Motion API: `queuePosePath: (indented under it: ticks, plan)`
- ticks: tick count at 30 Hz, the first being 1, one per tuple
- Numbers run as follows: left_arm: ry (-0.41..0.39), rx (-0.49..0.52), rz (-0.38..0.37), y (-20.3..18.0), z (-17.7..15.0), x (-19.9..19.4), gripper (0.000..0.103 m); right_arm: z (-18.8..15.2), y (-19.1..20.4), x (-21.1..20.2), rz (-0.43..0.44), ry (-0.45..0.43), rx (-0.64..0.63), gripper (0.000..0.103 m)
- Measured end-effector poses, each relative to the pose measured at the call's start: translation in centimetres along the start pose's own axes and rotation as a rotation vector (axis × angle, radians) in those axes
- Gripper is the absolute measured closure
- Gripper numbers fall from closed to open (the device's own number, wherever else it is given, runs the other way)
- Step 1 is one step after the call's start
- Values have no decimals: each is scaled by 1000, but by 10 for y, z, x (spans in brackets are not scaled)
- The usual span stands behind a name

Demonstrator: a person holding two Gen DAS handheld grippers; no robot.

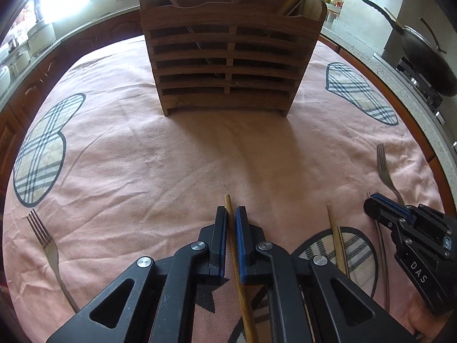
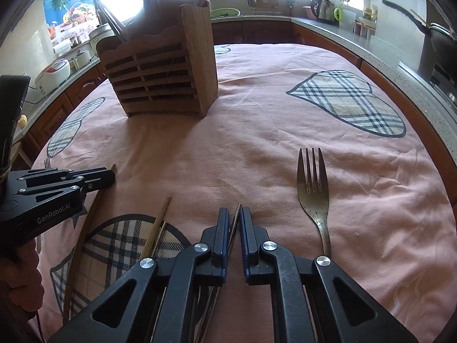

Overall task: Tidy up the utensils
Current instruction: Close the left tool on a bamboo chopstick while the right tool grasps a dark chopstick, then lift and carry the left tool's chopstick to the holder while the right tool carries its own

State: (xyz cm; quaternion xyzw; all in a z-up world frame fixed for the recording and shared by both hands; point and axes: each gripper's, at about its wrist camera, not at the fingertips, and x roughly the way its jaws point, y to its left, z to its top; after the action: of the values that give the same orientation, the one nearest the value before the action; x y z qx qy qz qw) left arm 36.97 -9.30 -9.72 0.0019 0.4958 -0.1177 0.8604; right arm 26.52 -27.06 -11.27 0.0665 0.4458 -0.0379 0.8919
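Now both tongs (image 1: 231,214) (image 2: 234,214) pinch chopsticks (image 1: 238,271) (image 2: 232,225).

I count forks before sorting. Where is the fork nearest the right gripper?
In the right wrist view, the fork lies on the pink cloth, just right of the right gripper.

A slatted wooden utensil holder (image 1: 228,65) stands upright on the pink cloth, with spoon and chopstick handles seen rising from its top. A light wooden chopstick (image 1: 237,263) is pinched between black jaws. A darker chopstick (image 2: 232,228) is likewise pinched. One metal fork (image 2: 314,188) lies flat at the right, another (image 1: 50,254) at the left.
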Motion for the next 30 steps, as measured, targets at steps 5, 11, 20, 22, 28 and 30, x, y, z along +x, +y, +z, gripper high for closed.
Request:
queuePosePath:
  ticks: [5,11,20,22,28,30]
  plan:
    - [-37,-52,-76,13,-2,-31,99,2,-5,-15,55,-30,44,99]
    - [-105,-96,-136,29,-13,-81,99,13,-5,-47,123,-105,77,99]
    - [-204,-111,-168,42,-28,-147,99,26,4,-92,158,-215,63,99]
    - [-224,-110,-173,44,-31,-162,99,28,5,-101,160,-237,58,99]
    - [-284,-114,-186,53,-39,-196,99,33,8,-124,160,-294,48,99]
    - [-300,-116,-188,56,-42,-205,99,35,8,-128,159,-305,45,99]
